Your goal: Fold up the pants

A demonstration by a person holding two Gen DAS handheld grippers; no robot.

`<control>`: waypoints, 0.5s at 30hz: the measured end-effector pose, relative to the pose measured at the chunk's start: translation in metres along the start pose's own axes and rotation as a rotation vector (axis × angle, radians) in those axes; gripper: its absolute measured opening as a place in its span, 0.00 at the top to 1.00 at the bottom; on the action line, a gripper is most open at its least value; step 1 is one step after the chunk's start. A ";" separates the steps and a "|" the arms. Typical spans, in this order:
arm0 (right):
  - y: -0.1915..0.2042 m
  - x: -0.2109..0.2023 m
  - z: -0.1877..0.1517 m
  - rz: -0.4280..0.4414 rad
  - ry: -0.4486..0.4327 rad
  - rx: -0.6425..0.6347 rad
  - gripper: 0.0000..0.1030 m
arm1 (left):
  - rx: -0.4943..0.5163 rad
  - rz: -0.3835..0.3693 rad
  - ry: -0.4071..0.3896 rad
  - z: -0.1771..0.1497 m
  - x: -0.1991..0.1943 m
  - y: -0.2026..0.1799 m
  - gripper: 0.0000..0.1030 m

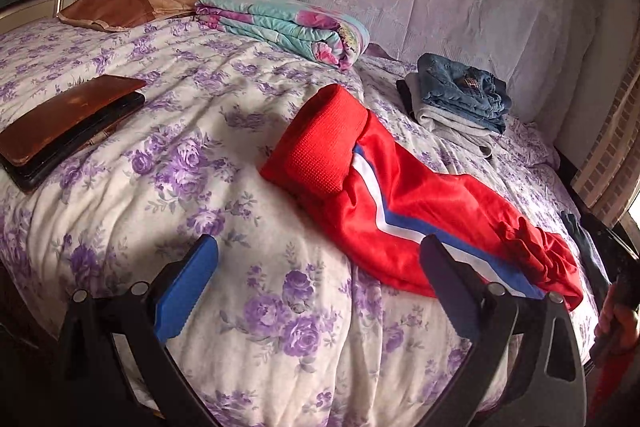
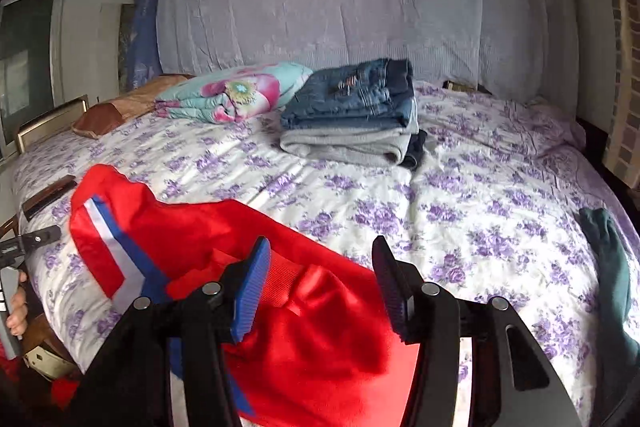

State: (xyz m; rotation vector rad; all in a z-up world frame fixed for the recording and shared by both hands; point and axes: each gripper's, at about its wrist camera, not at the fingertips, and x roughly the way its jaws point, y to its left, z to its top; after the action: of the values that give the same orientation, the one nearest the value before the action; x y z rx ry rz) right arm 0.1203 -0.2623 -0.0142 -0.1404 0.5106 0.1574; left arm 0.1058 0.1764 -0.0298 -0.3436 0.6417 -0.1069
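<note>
Red track pants [image 1: 404, 203] with a blue and white side stripe lie on the floral bed cover, the far end folded over into a thick red cuff. In the right wrist view the pants [image 2: 288, 307] lie under the jaws, waistband bunched. My left gripper [image 1: 320, 267] is open and empty, hovering above the bed just left of the pants, its right finger over the striped edge. My right gripper [image 2: 320, 283] is open above the bunched waistband, holding nothing.
A stack of folded jeans and grey pants [image 2: 356, 115] sits further back on the bed. A folded floral quilt [image 1: 288, 23] and brown pillow [image 1: 132, 3] lie by the headboard. A brown case [image 1: 68, 127] lies left. A dark green garment [image 2: 612, 267] lies at the right edge.
</note>
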 end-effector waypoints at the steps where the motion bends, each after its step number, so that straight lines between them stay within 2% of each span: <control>1: 0.004 0.017 -0.008 0.003 0.060 -0.007 0.48 | 0.004 -0.008 0.003 0.000 -0.001 -0.002 0.05; 3: 0.019 0.056 -0.030 0.033 0.240 -0.068 0.48 | 0.004 -0.028 0.008 -0.001 -0.002 -0.004 0.05; 4: 0.020 0.054 -0.032 0.023 0.205 -0.065 0.48 | 0.002 -0.041 0.015 -0.001 -0.002 -0.005 0.05; 6: 0.013 0.040 -0.022 0.062 0.200 -0.017 0.48 | -0.001 -0.053 0.031 -0.003 0.001 -0.006 0.05; 8: 0.005 0.017 -0.011 0.097 0.107 0.042 0.47 | -0.012 -0.052 0.036 -0.003 0.004 -0.004 0.05; 10: 0.002 -0.003 -0.006 0.080 0.026 0.056 0.34 | -0.025 -0.055 0.036 -0.003 0.006 -0.003 0.05; 11: 0.001 -0.005 -0.004 0.068 0.010 0.044 0.23 | -0.032 -0.054 0.038 -0.001 0.007 -0.003 0.05; 12: 0.004 -0.002 -0.005 0.058 0.023 0.017 0.15 | -0.043 -0.055 0.042 0.001 0.010 -0.003 0.05; 15: 0.014 0.048 -0.024 0.086 0.180 -0.054 0.11 | -0.078 -0.087 0.064 0.011 0.023 -0.003 0.05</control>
State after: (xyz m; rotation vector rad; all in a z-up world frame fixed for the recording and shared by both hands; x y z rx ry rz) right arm 0.1473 -0.2475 -0.0599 -0.1868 0.6920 0.2447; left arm 0.1308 0.1720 -0.0330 -0.4454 0.6960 -0.1769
